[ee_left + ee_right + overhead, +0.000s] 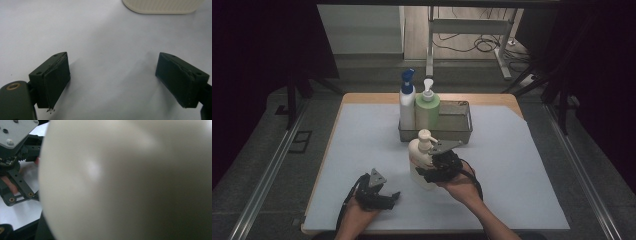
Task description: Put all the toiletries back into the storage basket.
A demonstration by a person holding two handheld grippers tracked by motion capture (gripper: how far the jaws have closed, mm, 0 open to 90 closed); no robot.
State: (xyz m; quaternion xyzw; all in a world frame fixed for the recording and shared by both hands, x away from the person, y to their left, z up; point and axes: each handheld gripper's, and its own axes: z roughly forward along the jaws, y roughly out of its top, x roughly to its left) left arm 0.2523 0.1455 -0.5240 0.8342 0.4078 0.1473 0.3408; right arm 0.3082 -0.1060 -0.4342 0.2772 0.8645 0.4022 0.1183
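Gripping the cream pump bottle (422, 159) around its body, the right gripper (432, 167) holds it upright on the pale mat (512, 165), just in front of the metal tray (462, 131); in the right gripper view the bottle's curved wall sits hard against the lens. Two bottles already stand at the tray's left end, the blue-capped bottle (407, 100) and the green pump bottle (427, 107), touching or nearly so, which suggests the job is well along with this third bottle left to place. The tray's right half is bare, so room exists beside the green one, though the near rim must be cleared on the way in. The left gripper (379, 196) rests near the mat's front edge with its jaws spread wide and empty, well apart from the tray
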